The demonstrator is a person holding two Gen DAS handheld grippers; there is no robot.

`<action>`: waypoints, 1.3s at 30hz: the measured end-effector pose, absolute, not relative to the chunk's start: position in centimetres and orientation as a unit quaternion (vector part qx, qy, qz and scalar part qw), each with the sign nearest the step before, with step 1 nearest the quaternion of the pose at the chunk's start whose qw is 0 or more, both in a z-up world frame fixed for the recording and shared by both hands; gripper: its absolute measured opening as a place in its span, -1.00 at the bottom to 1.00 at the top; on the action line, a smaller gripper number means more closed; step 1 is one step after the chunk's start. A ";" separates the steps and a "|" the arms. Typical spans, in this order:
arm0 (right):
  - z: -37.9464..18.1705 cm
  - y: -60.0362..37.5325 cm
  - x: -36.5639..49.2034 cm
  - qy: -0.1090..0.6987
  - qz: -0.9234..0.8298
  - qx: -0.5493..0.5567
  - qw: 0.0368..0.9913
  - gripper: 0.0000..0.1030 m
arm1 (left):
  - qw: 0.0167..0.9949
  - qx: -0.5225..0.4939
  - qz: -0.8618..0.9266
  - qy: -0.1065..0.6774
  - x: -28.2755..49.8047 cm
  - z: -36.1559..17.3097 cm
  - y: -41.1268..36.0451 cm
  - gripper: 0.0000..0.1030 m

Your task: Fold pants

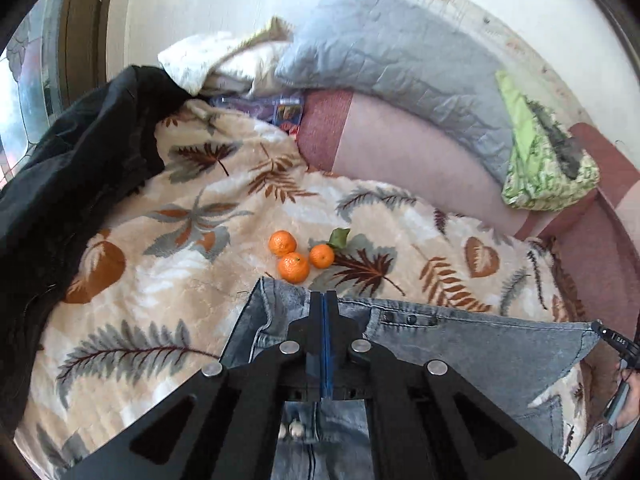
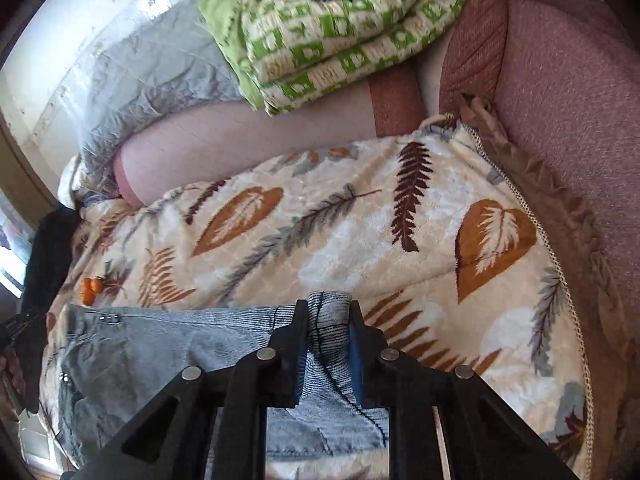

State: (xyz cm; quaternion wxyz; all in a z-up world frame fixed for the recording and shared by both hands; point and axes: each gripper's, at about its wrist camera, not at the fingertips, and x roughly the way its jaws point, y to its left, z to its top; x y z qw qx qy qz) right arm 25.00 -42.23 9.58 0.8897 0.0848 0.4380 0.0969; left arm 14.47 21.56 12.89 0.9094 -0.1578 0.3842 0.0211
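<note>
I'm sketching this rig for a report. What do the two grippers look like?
Both the left gripper and the right gripper are matte black, with angular linkage arms, triangular cutouts, round silver pivot pins and blue pads lining the fingers. No cables or sleeves show.

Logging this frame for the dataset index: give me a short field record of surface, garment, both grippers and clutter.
surface: leaf-print blanket on a pink sofa
garment: blue jeans, waistband spread across the blanket's near side
left gripper: shut, over the waistband; grip on the denim not visible
right gripper: jaws closed on a bunched fold of the jeans
clutter: three tangerines just beyond the waistband, apart from it; black jacket at left; green patterned blanket and grey quilt at the back
</note>
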 end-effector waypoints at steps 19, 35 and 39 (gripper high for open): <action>6.2 -43.2 16.2 0.454 0.113 0.066 0.881 -0.64 | 0.829 -0.233 -0.011 0.509 19.2 3.7 23.6 -1.00; 6.3 -43.4 23.0 0.443 0.116 0.057 0.887 -0.64 | 0.807 -0.214 0.032 0.549 28.9 -2.5 22.1 -1.00; 6.7 -43.6 22.1 0.438 0.112 0.064 0.890 -0.64 | 0.833 -0.207 0.032 0.512 26.6 1.3 21.9 -1.00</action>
